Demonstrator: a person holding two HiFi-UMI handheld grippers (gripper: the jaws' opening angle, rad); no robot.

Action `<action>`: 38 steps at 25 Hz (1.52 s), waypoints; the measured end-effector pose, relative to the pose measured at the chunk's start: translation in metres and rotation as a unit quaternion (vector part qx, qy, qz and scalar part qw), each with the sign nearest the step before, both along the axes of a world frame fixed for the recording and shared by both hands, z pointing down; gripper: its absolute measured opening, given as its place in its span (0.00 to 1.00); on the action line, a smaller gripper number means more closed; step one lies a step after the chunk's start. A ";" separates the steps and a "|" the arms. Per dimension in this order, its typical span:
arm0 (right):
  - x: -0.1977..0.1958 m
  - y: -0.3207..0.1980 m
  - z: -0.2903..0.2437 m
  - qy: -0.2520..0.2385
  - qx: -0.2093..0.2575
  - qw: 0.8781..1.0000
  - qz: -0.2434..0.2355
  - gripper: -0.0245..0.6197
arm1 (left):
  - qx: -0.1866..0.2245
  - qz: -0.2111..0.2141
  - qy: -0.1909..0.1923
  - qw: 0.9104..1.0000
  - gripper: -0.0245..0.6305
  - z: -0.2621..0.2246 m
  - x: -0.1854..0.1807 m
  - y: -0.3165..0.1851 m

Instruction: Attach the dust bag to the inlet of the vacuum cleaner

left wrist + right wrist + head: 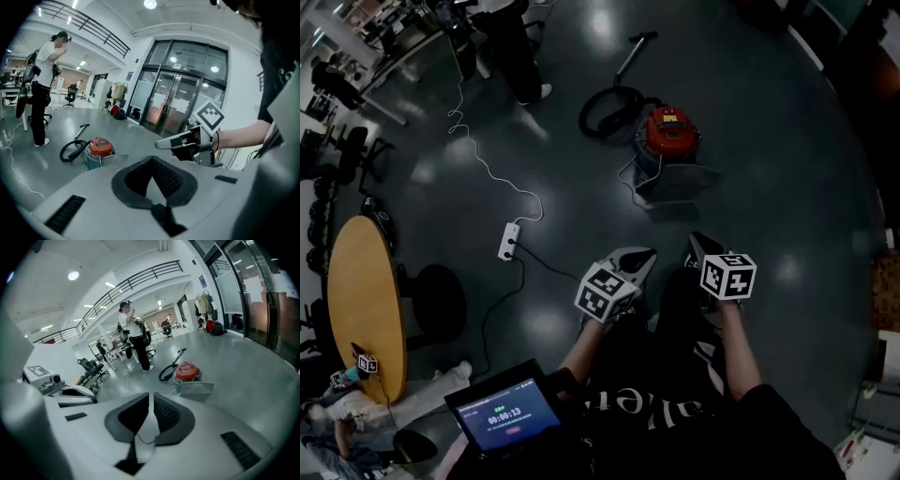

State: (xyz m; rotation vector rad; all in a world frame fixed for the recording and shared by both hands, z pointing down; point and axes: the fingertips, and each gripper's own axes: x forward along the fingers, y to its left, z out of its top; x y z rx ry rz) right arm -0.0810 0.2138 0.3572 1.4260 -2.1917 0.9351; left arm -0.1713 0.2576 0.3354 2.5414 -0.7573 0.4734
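My left claw is closed tight with nothing in it; in the left gripper view the two dark pads meet at a point with only floor beyond them. My right claw is just beside it, also closed and empty, its pads all but touching in the right gripper view. Both sit low in the centre of the head view, held out over my lap and well clear of the floor.

At the bottom left of the head view there is a small screen showing a timer. To its left, along the frame's edge, stands a round wooden surface.

Further out, left of centre, a white power strip lies on the dark floor, with a white cable snaking away towards the upper left.

Above centre is the vacuum cleaner, red-topped and upright, well apart from both claws. The grey dust bag lies on the floor against its near side; I can't tell whether it is on the inlet. The black hose coils just left of the machine.

Farthest off, at the top left, a person stands on the floor.
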 end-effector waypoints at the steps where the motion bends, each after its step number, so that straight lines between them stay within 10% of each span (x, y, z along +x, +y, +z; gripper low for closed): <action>1: -0.003 0.011 -0.004 0.001 0.003 1.000 0.002 0.11 | -0.004 0.002 0.004 1.000 0.04 0.000 -0.002 0.008; 26: 0.122 0.218 -0.014 0.013 0.003 0.996 -0.091 0.11 | -0.009 -0.029 0.004 1.000 0.05 -0.021 0.161 0.177; 38: 0.118 0.230 -0.017 -0.001 0.026 0.990 -0.138 0.11 | 0.002 -0.076 -0.012 0.997 0.04 -0.020 0.156 0.201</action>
